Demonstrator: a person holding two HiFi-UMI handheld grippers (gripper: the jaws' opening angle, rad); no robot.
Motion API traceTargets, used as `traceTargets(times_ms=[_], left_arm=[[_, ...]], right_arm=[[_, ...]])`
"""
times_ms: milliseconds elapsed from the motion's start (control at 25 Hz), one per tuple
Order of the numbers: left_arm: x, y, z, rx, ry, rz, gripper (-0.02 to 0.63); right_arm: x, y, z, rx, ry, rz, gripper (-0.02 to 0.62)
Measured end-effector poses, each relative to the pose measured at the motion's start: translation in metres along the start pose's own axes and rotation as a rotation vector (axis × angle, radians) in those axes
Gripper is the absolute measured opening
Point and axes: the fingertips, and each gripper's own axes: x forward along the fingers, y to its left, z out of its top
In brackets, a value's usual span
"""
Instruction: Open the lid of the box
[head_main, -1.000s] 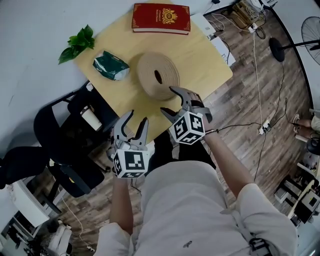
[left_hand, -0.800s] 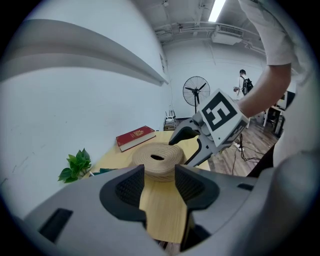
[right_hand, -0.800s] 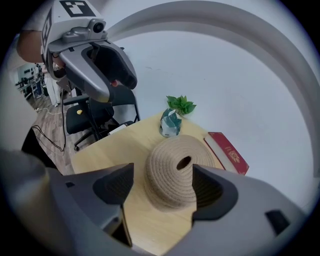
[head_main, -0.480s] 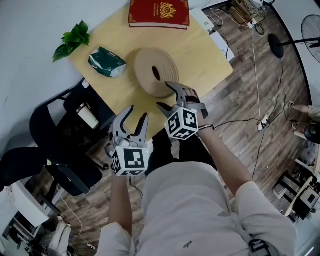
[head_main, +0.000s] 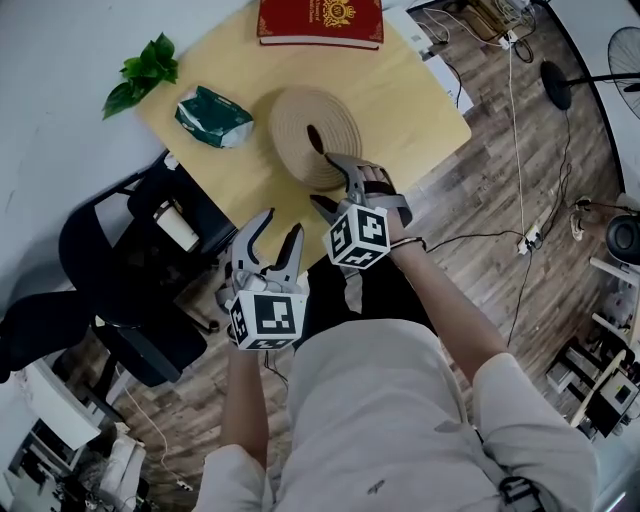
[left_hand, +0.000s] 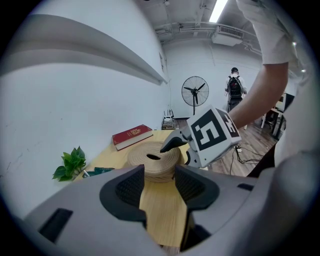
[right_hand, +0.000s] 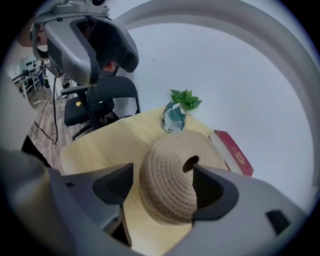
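A round woven box (head_main: 300, 135) with a domed lid and a dark hole at its top sits on the wooden table (head_main: 405, 100). My right gripper (head_main: 328, 183) is open at the box's near side; its upper jaw tip reaches over the lid by the hole and the lower one hangs beside the wall. In the right gripper view the box (right_hand: 177, 175) fills the gap of the right gripper (right_hand: 162, 186). My left gripper (head_main: 280, 225) is open and holds nothing near the table's front edge. From the left gripper (left_hand: 159, 181) I see the box (left_hand: 150, 162) ahead.
A red book (head_main: 320, 18) lies at the table's far edge. A green packet (head_main: 212, 117) and a leafy sprig (head_main: 140, 75) are at the left. A black chair (head_main: 120, 280) with a paper cup (head_main: 178, 228) stands left of the table. Cables cross the wooden floor (head_main: 520, 200).
My right gripper has moved forward to the box, its upper jaw now over the lid. The left gripper has shifted only slightly.
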Motion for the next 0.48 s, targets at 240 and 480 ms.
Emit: traceTargets(times_ms=[240, 480], left_arm=[[-0.001, 0.005, 0.000, -0.004, -0.002, 0.006, 0.189], [-0.003, 0.008, -0.005, -0.007, 0.005, 0.014, 0.189]], right_arm=[[0.009, 0.003, 0.000, -0.020, 0.016, 0.003, 0.359], [0.014, 0.001, -0.004, -0.018, 0.030, -0.001, 0.356]])
